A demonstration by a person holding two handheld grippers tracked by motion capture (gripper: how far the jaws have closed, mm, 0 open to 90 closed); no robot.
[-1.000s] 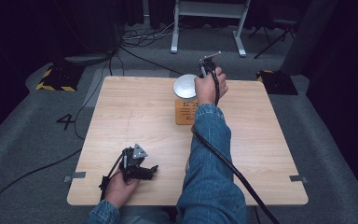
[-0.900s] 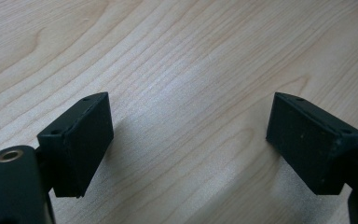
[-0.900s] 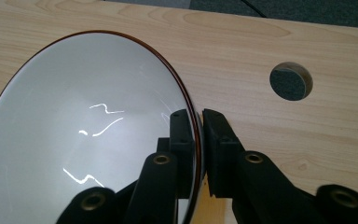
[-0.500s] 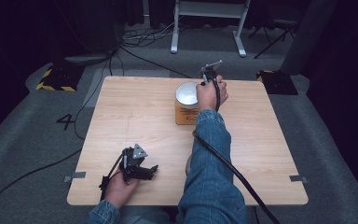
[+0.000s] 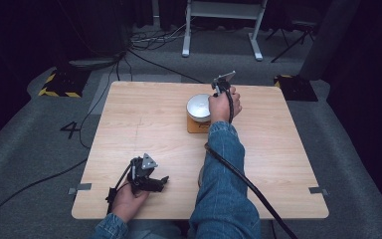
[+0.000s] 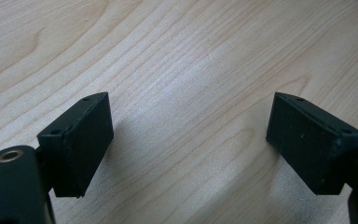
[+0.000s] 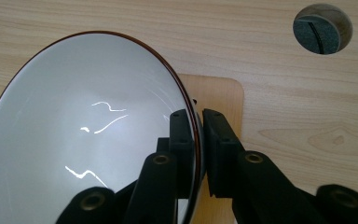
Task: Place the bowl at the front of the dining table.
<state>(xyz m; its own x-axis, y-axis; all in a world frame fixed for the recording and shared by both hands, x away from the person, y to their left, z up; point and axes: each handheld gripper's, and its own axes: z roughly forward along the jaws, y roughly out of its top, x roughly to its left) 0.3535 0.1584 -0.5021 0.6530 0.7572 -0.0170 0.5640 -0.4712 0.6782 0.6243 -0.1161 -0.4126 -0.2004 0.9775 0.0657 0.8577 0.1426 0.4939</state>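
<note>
A white bowl (image 7: pixel 88 130) with a dark brown rim hangs over a small wooden board (image 7: pixel 221 100) on the table. My right gripper (image 7: pixel 198 122) is shut on the bowl's rim, one jaw inside and one outside. In the high view the bowl (image 5: pixel 198 105) sits over the board (image 5: pixel 197 126) at the far middle of the table, with the right gripper (image 5: pixel 221 87) beside it. My left gripper (image 5: pixel 151 182) rests near the table's front edge. In the left gripper view that gripper (image 6: pixel 189 126) is open, and bare wood lies between its fingers.
The light wooden table (image 5: pixel 129 124) has a round cable hole (image 7: pixel 322 29) near the bowl. A black cable (image 5: pixel 248 186) trails from the right gripper across the table toward the front. Grey carpet, floor cables and a white stand (image 5: pixel 221 20) lie beyond the far edge.
The right hand has carried the bowl from the far side of the board back toward the person, so that it now hangs over the board. The left gripper has stayed put.
</note>
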